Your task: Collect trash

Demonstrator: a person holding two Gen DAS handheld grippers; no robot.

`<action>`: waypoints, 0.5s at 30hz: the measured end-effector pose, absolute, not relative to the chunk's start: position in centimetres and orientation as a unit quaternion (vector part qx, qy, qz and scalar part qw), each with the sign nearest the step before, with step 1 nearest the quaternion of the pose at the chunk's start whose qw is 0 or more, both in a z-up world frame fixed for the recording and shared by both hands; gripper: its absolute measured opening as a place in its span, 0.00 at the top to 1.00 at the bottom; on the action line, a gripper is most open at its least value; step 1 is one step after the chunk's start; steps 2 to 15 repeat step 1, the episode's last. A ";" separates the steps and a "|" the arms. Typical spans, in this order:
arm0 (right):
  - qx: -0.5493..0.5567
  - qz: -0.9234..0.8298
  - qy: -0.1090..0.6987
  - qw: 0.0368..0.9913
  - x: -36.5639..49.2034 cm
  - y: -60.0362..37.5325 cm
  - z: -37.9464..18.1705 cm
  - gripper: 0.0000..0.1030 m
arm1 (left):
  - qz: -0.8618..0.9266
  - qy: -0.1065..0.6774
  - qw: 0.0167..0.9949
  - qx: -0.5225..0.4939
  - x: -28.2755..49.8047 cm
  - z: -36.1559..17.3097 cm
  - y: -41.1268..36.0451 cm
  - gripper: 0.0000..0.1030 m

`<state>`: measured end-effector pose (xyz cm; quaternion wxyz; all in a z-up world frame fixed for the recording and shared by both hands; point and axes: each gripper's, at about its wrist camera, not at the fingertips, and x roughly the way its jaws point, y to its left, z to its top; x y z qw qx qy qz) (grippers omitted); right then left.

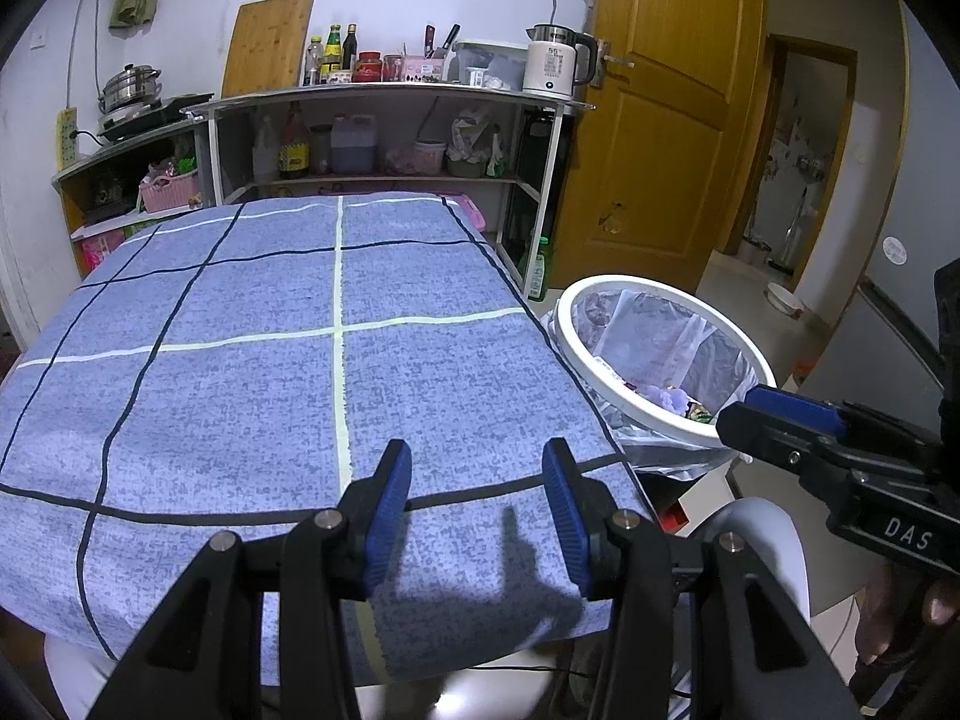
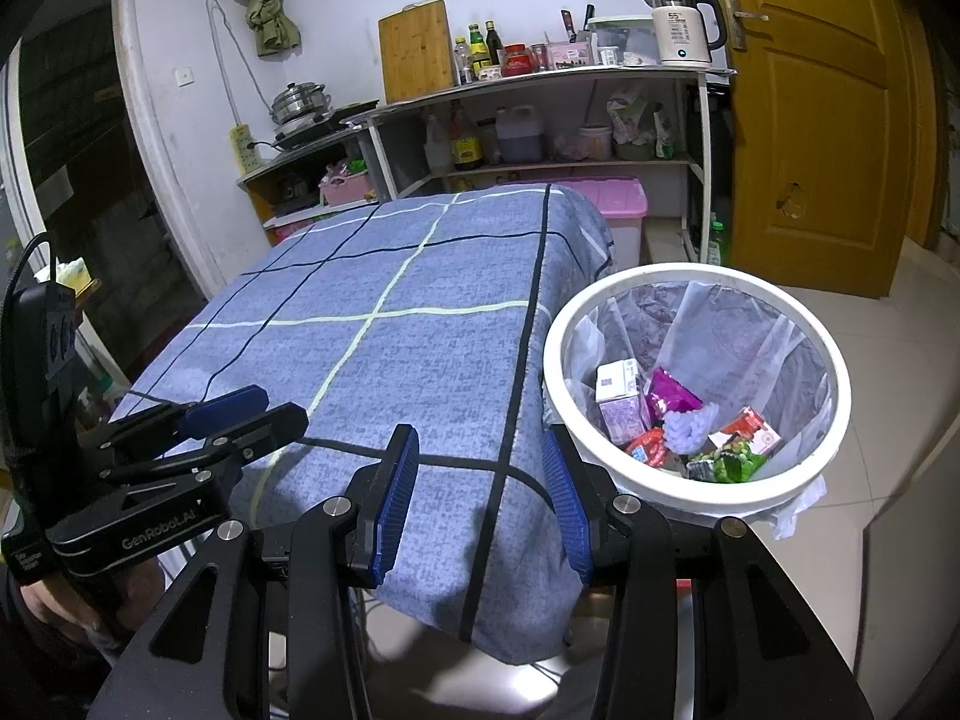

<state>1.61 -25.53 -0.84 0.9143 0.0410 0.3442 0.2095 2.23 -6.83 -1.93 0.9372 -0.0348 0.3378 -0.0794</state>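
Finishing: trash point(image 2: 690, 420) lying in bin point(image 2: 696, 480), tablecloth point(image 1: 300, 330) showing nothing; left gripper point(image 1: 477, 516), right gripper point(image 2: 480, 504) hovering, jaws wide, holding nothing; probably retreating next.

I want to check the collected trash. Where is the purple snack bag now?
In the right wrist view, the purple snack bag lies inside the white bin, right of the table, between a milk carton and a red carton.

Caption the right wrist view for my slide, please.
Open right gripper over the blue tablecloth; trash fills the white bin.
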 end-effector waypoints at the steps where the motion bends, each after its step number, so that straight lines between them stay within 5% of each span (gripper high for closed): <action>1: 0.041 0.210 0.344 0.914 1.7 -25.5 -0.8 0.57 | -0.080 0.338 0.937 -0.035 2.2 -1.9 -6.8 0.54; 15: 0.041 0.210 0.344 0.914 1.7 -25.5 -0.8 0.57 | -0.080 0.338 0.937 -0.035 2.2 -1.9 -6.8 0.54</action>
